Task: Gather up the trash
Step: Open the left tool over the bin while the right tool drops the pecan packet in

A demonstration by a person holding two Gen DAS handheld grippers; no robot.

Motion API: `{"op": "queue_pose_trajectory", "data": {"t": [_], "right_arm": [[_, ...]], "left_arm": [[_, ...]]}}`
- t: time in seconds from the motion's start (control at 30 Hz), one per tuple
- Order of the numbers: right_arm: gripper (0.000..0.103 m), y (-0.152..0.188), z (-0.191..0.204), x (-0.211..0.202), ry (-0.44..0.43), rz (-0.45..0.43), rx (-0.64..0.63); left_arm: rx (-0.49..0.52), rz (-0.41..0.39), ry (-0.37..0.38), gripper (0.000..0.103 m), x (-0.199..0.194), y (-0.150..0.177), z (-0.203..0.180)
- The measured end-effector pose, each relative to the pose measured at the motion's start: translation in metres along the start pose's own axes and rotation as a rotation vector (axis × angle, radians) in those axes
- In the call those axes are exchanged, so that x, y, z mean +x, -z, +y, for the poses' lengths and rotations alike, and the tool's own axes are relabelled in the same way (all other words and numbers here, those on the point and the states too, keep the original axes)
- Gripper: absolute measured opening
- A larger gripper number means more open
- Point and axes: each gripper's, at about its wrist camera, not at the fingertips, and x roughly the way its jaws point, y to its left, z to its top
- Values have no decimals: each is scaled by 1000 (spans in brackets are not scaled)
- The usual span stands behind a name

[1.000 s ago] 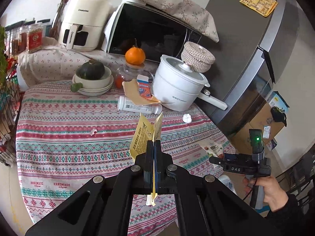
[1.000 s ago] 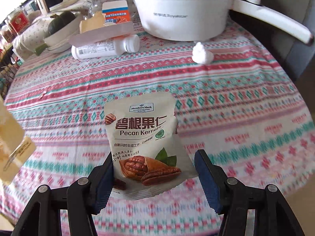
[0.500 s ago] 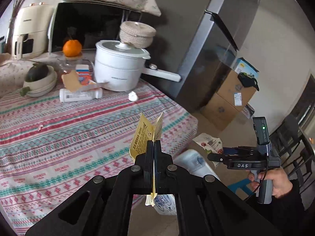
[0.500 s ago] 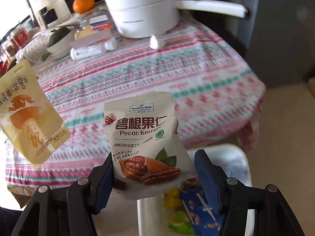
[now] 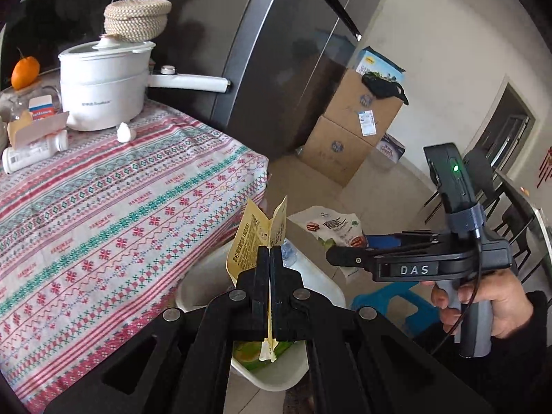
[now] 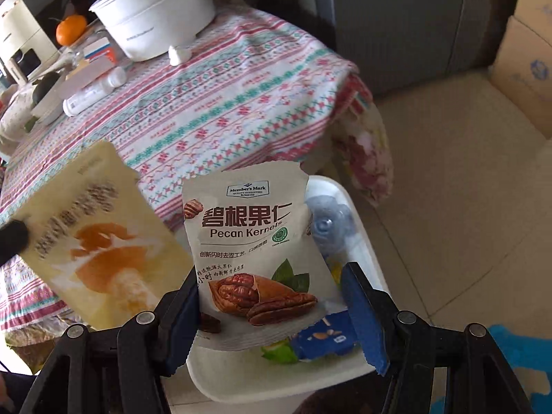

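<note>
Trash rides in both grippers over the white plastic bin point(image 6: 362, 207): the left gripper's point(image 5: 269, 253) jaws clench a thin yellow snack packet point(image 5: 257, 238), the right gripper's point(image 6: 272, 296) jaws grasp a pale pecan-kernel pouch point(image 6: 255, 258). Light, flat wrappers may flutter past the rim to the tiled floor point(image 6: 465, 189), or cling to a pad when freed.
</note>
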Motion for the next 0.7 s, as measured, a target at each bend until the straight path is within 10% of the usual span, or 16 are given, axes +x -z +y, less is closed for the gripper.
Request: {"op": "queue_pose_trajectory", "data": {"t": [0.57, 0.63, 0.7], "right_arm": [[67, 9, -12, 14, 47, 62, 14], [67, 10, -13, 16, 50, 68, 9], [67, 11, -13, 17, 53, 72, 8]], "left_arm": [[79, 108, -130, 2, 86, 41, 15], [89, 117, -143, 11, 85, 41, 14], [93, 114, -163, 46, 81, 41, 15]]}}
